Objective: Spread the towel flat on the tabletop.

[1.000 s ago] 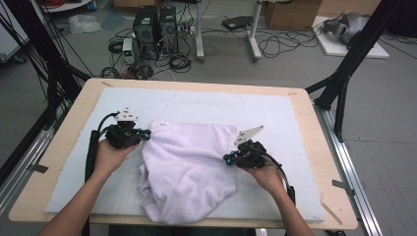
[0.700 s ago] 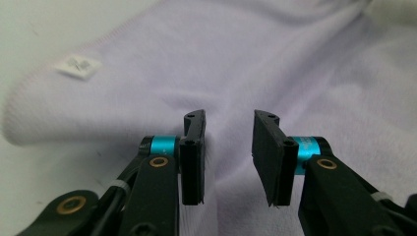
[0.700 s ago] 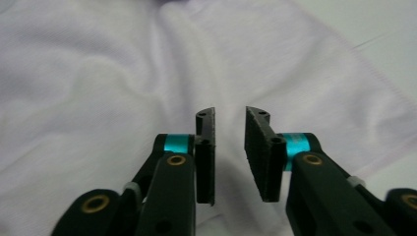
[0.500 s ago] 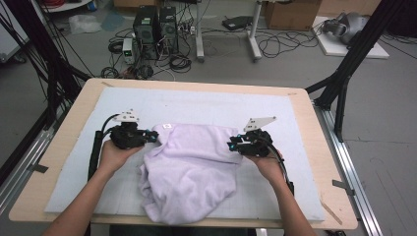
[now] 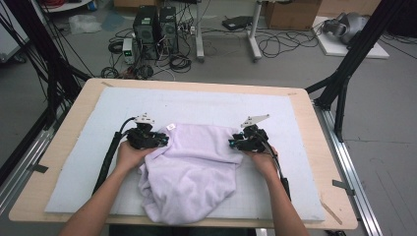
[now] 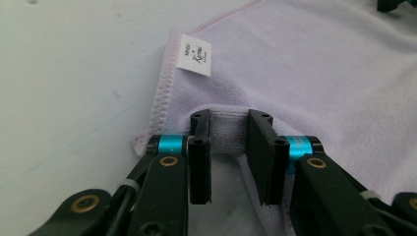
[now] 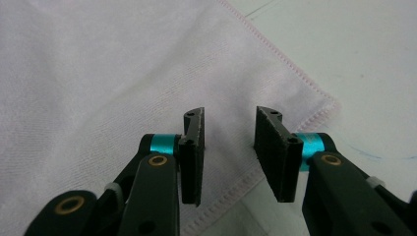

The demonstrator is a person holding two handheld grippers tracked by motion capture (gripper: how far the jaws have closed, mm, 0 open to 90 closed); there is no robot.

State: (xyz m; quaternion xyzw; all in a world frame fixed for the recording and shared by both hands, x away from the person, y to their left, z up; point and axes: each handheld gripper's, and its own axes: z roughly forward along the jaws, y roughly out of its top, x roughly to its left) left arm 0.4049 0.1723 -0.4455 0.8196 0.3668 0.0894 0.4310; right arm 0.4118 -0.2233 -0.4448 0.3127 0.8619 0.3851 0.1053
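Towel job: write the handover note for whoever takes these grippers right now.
Left gripper: jaws just opening, a raised fold of the towel between them, near the tagged corner; no clear pinch.
Right gripper: jaws just opening over the towel's other far corner, pads apart, cloth lying flat.
Towel: on the mat; far edge spread straight between the grippers, near part bunched and reaching the table's front edge.
Done: far edge laid out.
Left: probably free both grippers, then flatten or fold the near part.

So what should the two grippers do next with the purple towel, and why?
Probably lift both clear. The left gripper and right gripper have just been opening, the towel lies flat at its far corners, and its near part is bunched.
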